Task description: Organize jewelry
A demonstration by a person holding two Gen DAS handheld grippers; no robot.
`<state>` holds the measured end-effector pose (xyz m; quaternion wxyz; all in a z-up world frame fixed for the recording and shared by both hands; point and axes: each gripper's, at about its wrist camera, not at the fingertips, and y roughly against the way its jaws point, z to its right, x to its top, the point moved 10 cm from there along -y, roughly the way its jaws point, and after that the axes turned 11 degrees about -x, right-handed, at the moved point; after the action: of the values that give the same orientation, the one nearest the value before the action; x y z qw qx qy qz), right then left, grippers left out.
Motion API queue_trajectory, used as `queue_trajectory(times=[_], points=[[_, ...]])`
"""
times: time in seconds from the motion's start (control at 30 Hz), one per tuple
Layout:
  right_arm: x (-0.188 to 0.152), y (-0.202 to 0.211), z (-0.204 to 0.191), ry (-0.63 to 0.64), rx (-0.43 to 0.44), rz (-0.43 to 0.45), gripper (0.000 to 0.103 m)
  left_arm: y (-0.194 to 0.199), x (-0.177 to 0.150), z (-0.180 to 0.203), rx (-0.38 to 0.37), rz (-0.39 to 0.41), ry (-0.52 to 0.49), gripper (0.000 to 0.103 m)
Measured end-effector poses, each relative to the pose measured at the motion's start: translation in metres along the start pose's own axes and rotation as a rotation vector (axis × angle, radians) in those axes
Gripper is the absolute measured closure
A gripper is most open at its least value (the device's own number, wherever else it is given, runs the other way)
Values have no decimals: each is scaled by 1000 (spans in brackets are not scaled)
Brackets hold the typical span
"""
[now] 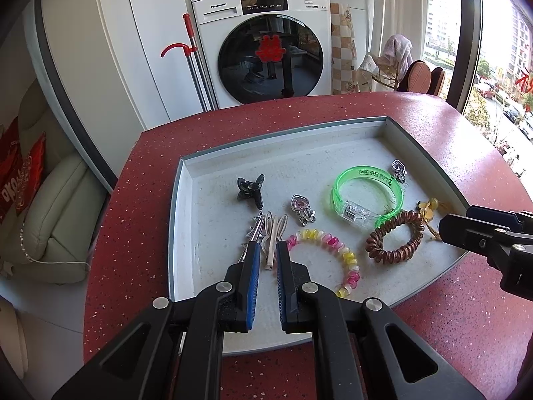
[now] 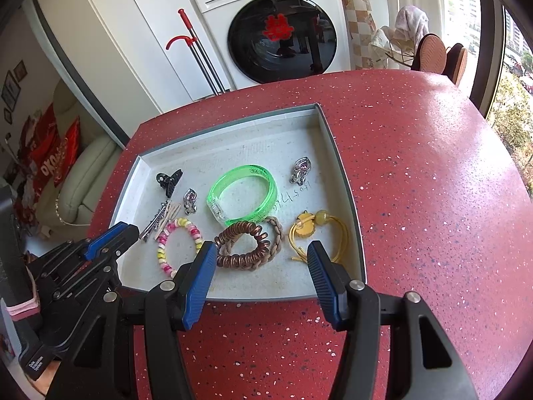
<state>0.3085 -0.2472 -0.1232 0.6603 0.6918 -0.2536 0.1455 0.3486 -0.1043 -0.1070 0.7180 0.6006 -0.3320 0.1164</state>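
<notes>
Left claw (image 1: 268, 250) nearly closed w/ narrow gap around beige hair clip (image 1: 273, 238), contact unclear; right claw (image 2: 261, 256) spread wide, empty, over tray (image 2: 343, 180) edge. Tray on red worktop (image 2: 416, 153) holds green bangle (image 2: 243, 193), brown coil tie (image 2: 243, 246), bead bracelet (image 2: 178, 243), yellow cord (image 2: 319, 230).

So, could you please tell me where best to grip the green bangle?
Probably its far arc, coming from above with one finger inside the ring. The green bangle lies flat in the tray; its near edge touches the brown coil hair tie.

Green bangle (image 2: 242, 195), brown coil tie (image 2: 242, 246), bead bracelet (image 2: 180, 245) — flat in tray (image 2: 339, 180).
</notes>
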Motion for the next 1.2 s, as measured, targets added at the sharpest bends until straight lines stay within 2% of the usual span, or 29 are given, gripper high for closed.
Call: queue_trajectory(times=[0.67, 1.0, 1.03, 1.07, 1.1, 1.17, 1.2], points=[[0, 6, -4, 9, 2, 2, 43, 6, 0, -2, 3, 6, -1, 75], [-3, 10, 3, -4, -4, 1, 43, 5, -2, -8, 0, -5, 33, 75], [-3, 10, 5, -5, -6, 0, 43, 4, -3, -10, 5, -10, 37, 69], [-3, 10, 6, -6, -7, 1, 42, 4, -4, -11, 9, -12, 43, 27], [-3, 11, 6, -7, -7, 2, 42, 6, -4, -14, 17, -5, 56, 3], [-3, 11, 7, -6, -8, 2, 43, 15, 0, -17, 35, 41, 63, 0], [-2, 11, 7, -7, -10, 2, 43, 17, 0, -16, 30, 39, 57, 0]])
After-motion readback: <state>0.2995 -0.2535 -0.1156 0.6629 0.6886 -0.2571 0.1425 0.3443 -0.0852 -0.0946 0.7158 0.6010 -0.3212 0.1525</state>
